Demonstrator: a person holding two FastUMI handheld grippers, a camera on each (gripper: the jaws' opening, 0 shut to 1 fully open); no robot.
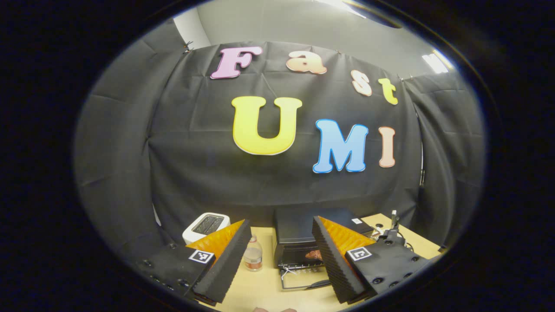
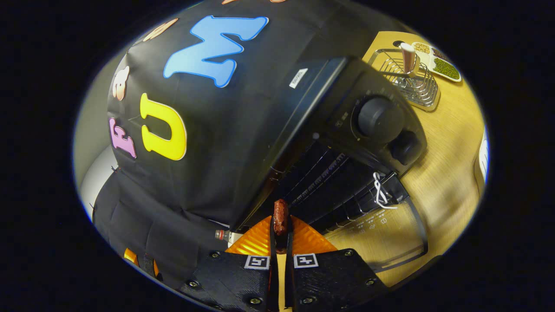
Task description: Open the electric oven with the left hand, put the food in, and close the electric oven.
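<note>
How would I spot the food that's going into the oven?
Find the black oven on the wooden table, its glass door folded down. Just before its open mouth, the right tongs pinch a small reddish-brown sausage piece, the only food near the oven's mouth.

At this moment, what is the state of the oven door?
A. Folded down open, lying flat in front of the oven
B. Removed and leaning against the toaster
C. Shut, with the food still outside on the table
A: the glass door lies flat on the table in front of the oven, its racks exposed, while the right gripper holds a piece of food at the opening.
</note>
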